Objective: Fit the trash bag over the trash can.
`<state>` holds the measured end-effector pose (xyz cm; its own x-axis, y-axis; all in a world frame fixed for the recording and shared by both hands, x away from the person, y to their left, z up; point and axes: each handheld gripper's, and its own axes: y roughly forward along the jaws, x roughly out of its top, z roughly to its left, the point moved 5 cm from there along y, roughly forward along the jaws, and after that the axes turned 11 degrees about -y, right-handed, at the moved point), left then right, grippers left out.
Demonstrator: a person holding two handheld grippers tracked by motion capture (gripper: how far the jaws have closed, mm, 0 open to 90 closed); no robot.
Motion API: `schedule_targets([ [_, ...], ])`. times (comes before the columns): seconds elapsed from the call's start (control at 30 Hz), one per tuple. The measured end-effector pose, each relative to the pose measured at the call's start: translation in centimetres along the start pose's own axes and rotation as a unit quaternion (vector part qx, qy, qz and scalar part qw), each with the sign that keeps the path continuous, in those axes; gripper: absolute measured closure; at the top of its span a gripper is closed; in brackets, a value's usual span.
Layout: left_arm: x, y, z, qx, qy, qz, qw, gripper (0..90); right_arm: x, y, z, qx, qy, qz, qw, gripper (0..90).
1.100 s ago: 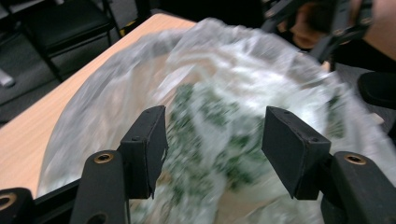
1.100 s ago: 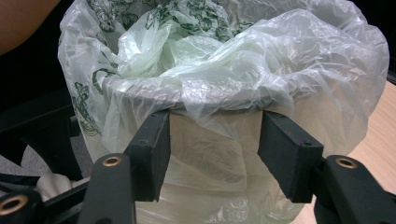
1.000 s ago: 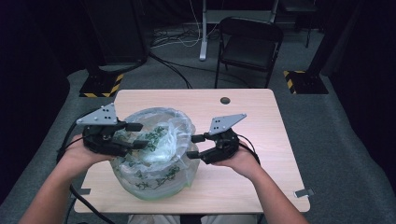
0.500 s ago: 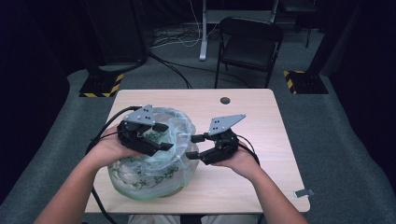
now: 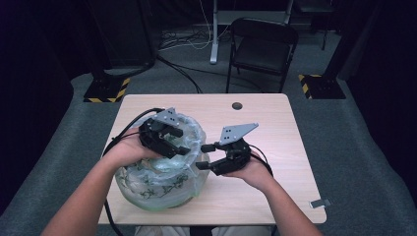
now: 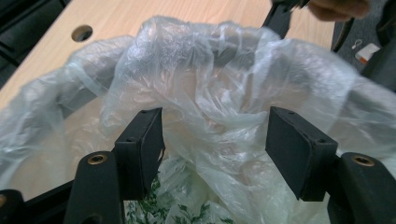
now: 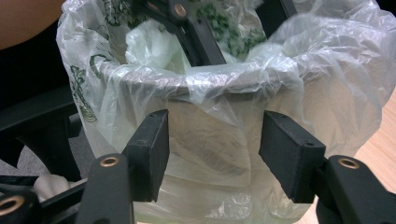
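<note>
Resting on table: a wooden table (image 5: 275, 123) carries a round bin (image 7: 224, 116) lined with a clear plastic bag (image 5: 162, 182) printed with green leaves, at its front left.
Left gripper: left gripper (image 5: 173, 142) sits over the bin mouth, jaws spread wide, loose bag film (image 6: 210, 107) between them, nothing pinched.
Right gripper: right gripper (image 5: 204, 156) is just beside the bin's right wall, jaws wide apart, facing the bag-covered rim.
Background: a black folding chair (image 5: 263, 49) stands beyond the table.

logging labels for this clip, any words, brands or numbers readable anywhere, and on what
None can be read.
The bag carries a green print of leaves and a figure, but no letters can be made out.
The yellow-black stripes on the stand bases are hazard marking, no text.
</note>
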<state>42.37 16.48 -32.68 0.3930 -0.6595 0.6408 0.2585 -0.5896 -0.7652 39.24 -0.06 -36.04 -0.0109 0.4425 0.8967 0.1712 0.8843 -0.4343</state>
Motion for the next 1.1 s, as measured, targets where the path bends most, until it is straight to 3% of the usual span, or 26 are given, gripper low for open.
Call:
schedule_targets([
  [0.23,-0.2,1.7,0.2,-0.003,-0.002,0.038,0.9993,35.3,-0.1,-0.1,0.0,0.001,0.003,-0.005,1.0000,42.5],
  [0.5,-0.7,3.2,0.6,-0.003,0.000,0.080,0.9968,34.2,-0.5,0.1,0.2,0.005,0.005,-0.003,1.0000,44.6],
  [0.6,-0.9,3.8,0.6,-0.004,-0.005,0.086,0.9963,34.1,-0.5,0.0,0.2,0.005,0.005,-0.003,1.0000,44.8],
  [0.83,-1.4,4.8,0.7,-0.005,-0.002,0.123,0.9924,34.5,-0.5,0.1,0.3,0.005,0.004,-0.002,1.0000,44.9],
  [1.1,-2.0,5.8,0.7,-0.017,-0.015,0.153,0.9879,36.1,-0.5,0.1,0.3,0.006,0.004,-0.001,1.0000,44.9],
])
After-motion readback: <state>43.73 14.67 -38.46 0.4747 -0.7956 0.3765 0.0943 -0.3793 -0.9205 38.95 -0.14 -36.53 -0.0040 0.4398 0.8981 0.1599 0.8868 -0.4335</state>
